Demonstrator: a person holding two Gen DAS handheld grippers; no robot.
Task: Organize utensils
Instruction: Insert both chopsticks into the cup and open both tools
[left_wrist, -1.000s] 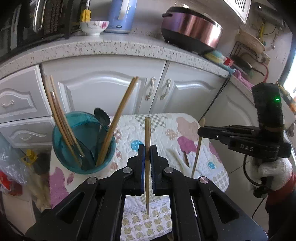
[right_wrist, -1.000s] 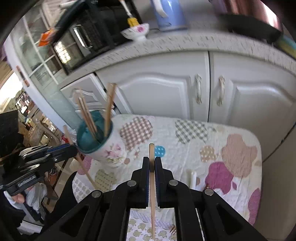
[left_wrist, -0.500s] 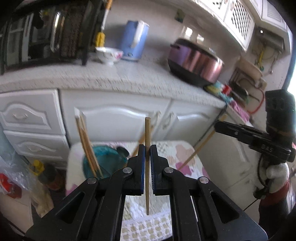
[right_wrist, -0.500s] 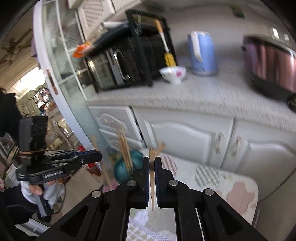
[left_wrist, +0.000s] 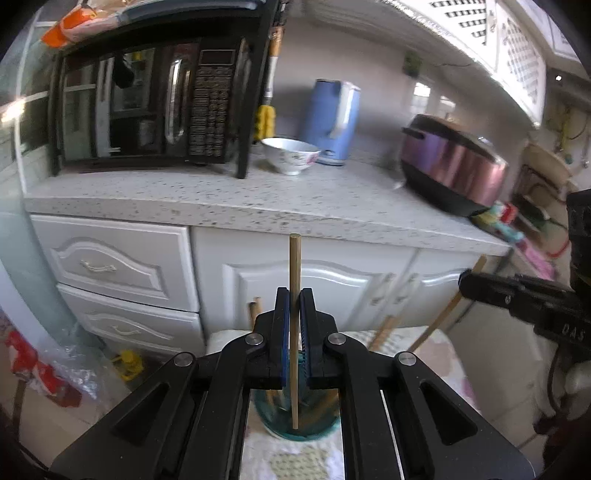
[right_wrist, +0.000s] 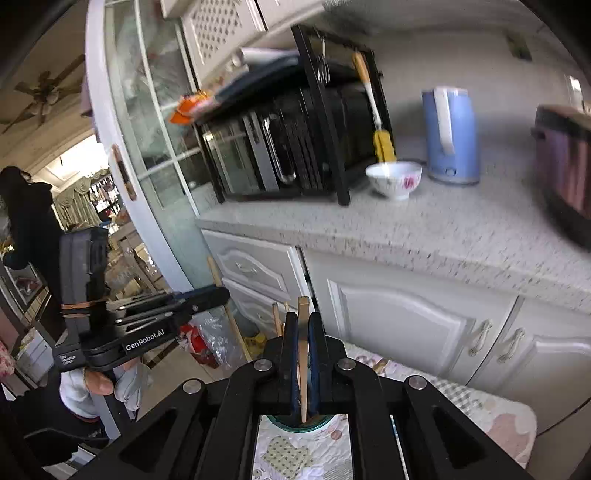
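Both grippers risen above teal holder (left_wrist: 295, 424); jaws each clamp one chopstick (left_wrist: 294, 295); right view alone shows doorway.

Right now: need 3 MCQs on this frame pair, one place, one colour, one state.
1. Where does the white bowl stand?
A. on the counter between microwave and kettle
B. on the quilted cloth
C. inside the cup

2. What colour is the kettle?
A. red
B. light blue
C. black

3. What is the left gripper doing?
A. open and empty
B. shut on a spoon
C. shut on a chopstick

Answers:
1 A: it sits on the speckled counter beside the microwave.
2 B: its body is pale blue.
3 C: the chopstick stands clamped between its pads.
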